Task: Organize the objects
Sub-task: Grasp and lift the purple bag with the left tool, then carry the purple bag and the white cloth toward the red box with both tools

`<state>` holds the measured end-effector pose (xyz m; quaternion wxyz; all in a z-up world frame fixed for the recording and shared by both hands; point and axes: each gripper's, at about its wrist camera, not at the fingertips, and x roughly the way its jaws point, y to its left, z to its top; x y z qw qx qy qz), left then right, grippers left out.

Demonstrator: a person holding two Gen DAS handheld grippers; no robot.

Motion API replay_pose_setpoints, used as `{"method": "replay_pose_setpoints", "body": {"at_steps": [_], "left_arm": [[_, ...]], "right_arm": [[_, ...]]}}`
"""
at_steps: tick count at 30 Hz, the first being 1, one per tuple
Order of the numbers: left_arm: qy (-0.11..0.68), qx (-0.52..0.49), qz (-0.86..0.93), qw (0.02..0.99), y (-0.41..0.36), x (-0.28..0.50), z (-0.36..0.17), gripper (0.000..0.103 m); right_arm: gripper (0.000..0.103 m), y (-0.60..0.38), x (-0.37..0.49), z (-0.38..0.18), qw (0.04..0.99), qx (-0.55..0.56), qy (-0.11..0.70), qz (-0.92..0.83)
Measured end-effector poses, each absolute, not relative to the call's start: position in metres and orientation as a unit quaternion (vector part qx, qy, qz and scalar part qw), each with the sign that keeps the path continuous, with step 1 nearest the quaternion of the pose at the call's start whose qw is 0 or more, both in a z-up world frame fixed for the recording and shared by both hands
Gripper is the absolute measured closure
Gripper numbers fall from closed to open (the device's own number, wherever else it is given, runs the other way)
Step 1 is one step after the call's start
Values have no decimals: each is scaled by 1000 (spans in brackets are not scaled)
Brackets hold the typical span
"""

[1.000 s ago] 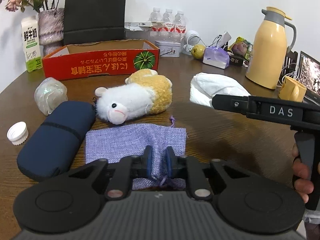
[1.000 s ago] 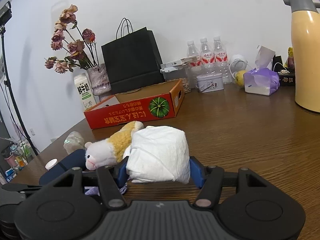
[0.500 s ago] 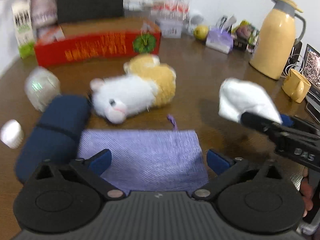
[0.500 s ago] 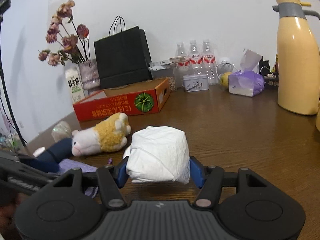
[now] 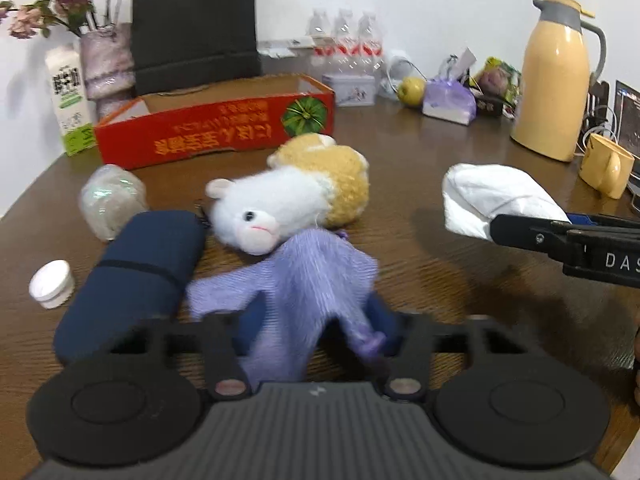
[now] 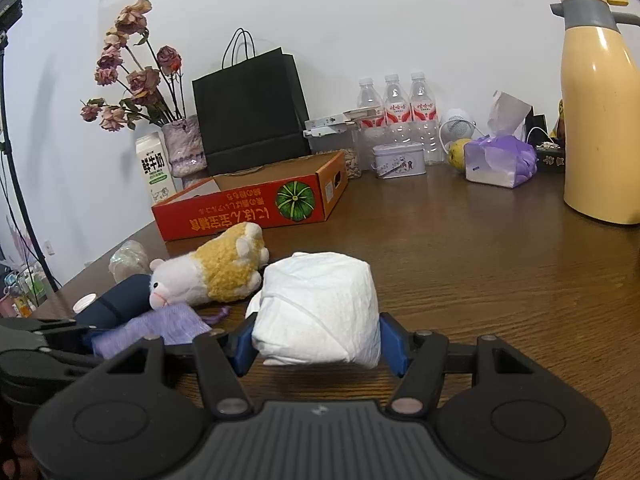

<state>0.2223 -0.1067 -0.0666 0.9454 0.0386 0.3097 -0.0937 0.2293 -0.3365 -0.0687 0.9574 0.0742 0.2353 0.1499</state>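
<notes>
My left gripper (image 5: 316, 320) is shut on a purple cloth pouch (image 5: 316, 276) and holds it bunched up above the table, in front of the white and yellow plush toy (image 5: 288, 200). The pouch also shows in the right wrist view (image 6: 160, 322). My right gripper (image 6: 318, 346) is shut on a white wrapped bundle (image 6: 320, 308), seen from the left wrist at the right (image 5: 492, 196). A navy case (image 5: 132, 268) lies to the left of the pouch. The red cardboard box (image 5: 216, 136) stands open behind the plush toy.
A crumpled clear plastic wrap (image 5: 112, 200) and a white cap (image 5: 52, 284) lie at the left. A yellow thermos (image 5: 560, 80), yellow mug (image 5: 606, 164), tissue pack (image 6: 500, 160), bottles (image 6: 396, 100), black bag (image 6: 248, 112), milk carton (image 6: 154, 168) and flower vase (image 6: 184, 148) stand at the back.
My left gripper opened over the flat pouch, then closed on it and lifted it into a bunch. My right gripper kept hold of the white bundle and shifted a little.
</notes>
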Motion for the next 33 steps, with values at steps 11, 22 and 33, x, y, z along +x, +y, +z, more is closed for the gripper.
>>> {"method": "replay_pose_setpoints", "body": {"at_steps": [11, 22, 33], "left_arm": [[270, 30, -86, 958, -89, 192, -50, 95], [204, 12, -88, 975, -77, 181, -10, 95], [167, -12, -70, 983, -52, 196, 17, 95]], "right_arm": [[43, -323, 223, -67, 963, 50, 225, 140], [43, -293, 215, -43, 965, 40, 200, 167], [43, -257, 224, -11, 967, 27, 171, 185]]}}
